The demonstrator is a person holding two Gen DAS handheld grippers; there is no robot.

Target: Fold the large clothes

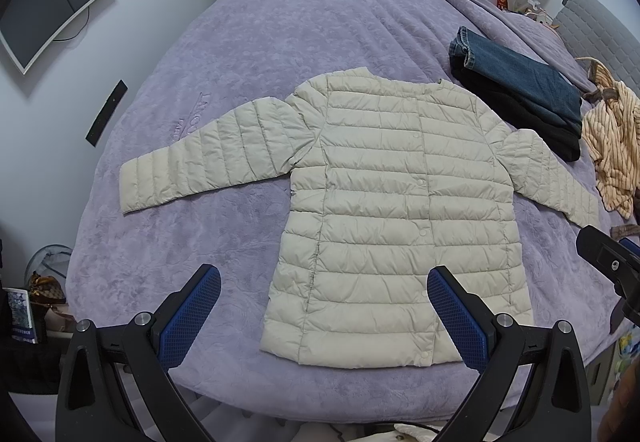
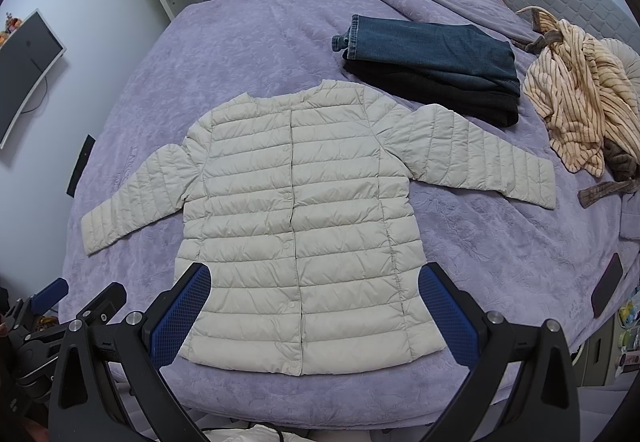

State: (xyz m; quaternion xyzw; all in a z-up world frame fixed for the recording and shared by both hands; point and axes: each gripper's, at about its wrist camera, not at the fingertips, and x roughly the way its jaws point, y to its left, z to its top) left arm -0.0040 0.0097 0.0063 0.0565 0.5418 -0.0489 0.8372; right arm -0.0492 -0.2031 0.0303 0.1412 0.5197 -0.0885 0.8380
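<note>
A beige quilted puffer jacket (image 1: pixel 384 202) lies flat and buttoned on the purple bed, both sleeves spread out; it also shows in the right wrist view (image 2: pixel 296 226). My left gripper (image 1: pixel 324 282) is open and empty, hovering above the jacket's hem near the bed's front edge. My right gripper (image 2: pixel 316 282) is open and empty, also above the hem. The right gripper's body shows at the right edge of the left wrist view (image 1: pixel 612 266); the left gripper's body shows at the lower left of the right wrist view (image 2: pixel 60 306).
A folded stack of blue jeans on a black garment (image 2: pixel 432 62) lies beyond the jacket's collar. A crumpled striped orange garment (image 2: pixel 580 90) lies at the right. The purple bedspread (image 1: pixel 280 42) covers the bed. A dark phone (image 2: pixel 608 284) lies near the right edge.
</note>
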